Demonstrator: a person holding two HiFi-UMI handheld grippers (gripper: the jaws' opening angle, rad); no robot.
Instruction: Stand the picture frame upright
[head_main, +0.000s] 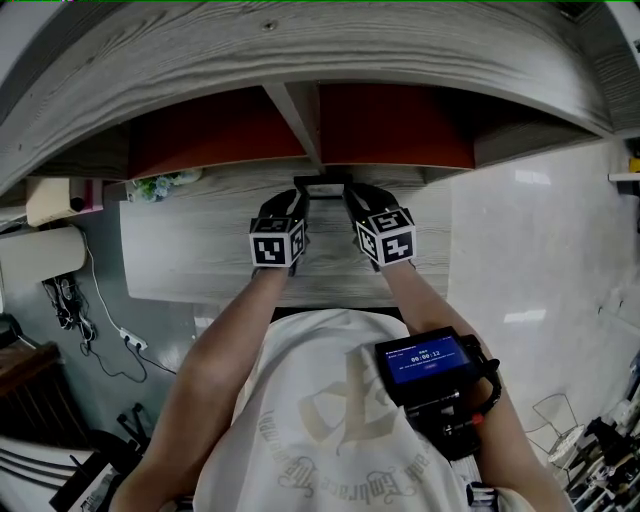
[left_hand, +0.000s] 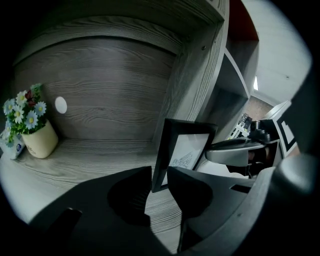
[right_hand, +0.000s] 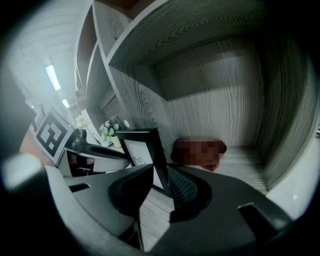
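Observation:
A black picture frame (head_main: 322, 187) stands upright on the grey wooden shelf (head_main: 190, 250), just in front of the vertical divider. My left gripper (head_main: 298, 200) is at the frame's left side. In the left gripper view that side bar of the frame (left_hand: 182, 147) runs between the jaws, and the left gripper (left_hand: 159, 172) stands open close around it. My right gripper (head_main: 352, 198) is at the frame's right side. In the right gripper view the right gripper (right_hand: 161, 172) is shut on the right side bar of the frame (right_hand: 145, 150).
A small pot of flowers (left_hand: 35, 132) stands at the shelf's left end (head_main: 160, 186). The divider (head_main: 298, 115) and a red back panel (head_main: 395, 125) rise behind the frame. An upper shelf board (head_main: 300, 50) overhangs. A device with a lit screen (head_main: 425, 362) sits on the person's right forearm.

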